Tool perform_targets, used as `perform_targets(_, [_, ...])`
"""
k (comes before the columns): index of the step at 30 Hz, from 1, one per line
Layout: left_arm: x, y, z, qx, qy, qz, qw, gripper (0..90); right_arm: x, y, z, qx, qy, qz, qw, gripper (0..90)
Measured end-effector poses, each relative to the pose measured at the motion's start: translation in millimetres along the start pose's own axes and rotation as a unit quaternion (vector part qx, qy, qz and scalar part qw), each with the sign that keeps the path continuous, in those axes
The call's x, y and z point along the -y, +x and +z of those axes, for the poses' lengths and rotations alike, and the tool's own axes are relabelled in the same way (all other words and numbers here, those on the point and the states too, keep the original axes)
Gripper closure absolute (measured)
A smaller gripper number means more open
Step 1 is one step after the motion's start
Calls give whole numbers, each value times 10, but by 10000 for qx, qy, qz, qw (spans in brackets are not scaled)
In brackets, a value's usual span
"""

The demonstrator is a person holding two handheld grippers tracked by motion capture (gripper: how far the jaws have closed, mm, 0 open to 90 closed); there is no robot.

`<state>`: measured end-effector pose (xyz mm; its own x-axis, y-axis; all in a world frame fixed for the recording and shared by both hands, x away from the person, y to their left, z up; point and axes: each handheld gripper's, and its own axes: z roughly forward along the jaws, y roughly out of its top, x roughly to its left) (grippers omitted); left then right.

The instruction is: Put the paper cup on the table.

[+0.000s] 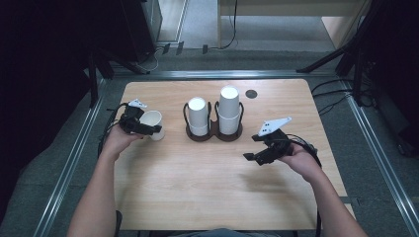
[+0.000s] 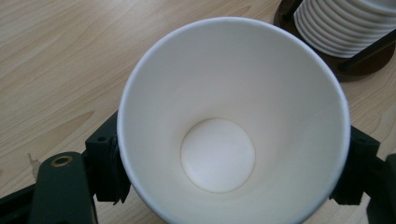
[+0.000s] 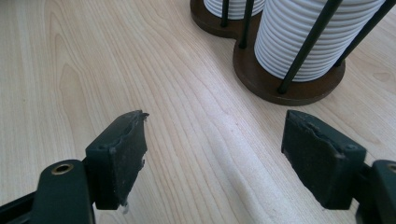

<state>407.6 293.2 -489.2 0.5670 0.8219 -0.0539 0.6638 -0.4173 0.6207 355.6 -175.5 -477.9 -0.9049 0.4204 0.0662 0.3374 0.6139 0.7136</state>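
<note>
High view looks down from above; both gripper views closely share the cup holder.

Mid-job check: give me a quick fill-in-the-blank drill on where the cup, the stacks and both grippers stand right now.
1. The left gripper is shut on a white paper ____.
2. The right gripper has its jaws ____, with nothing between them.
3. The dark holder carries ____ stacks of cups.
4. The taller stack stands on the holder's ____ side in the high view.

Missing words: cup; open; two; right

Cup left of cup holder; two stacks in holder, mid-table.
</note>
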Motion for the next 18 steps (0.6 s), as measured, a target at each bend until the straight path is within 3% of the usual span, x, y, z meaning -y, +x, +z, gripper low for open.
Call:
perform_targets(7, [5, -12, 12, 82, 34, 18, 10000, 155, 1, 0, 1, 0, 14, -16, 10000, 222])
perform_targets(12, [-4, -14, -25, 137, -77, -20, 9999, 125, 2, 3, 7, 0, 40, -26, 10000, 222])
perform_targets(14, [-6, -10, -38, 225, -83, -84, 9997, 125, 3, 4, 6, -2, 43, -27, 10000, 222])
perform_targets(18, [-14, 2, -62, 202, -79, -147, 9997, 111, 7, 6, 4, 2, 64, -62, 10000, 221])
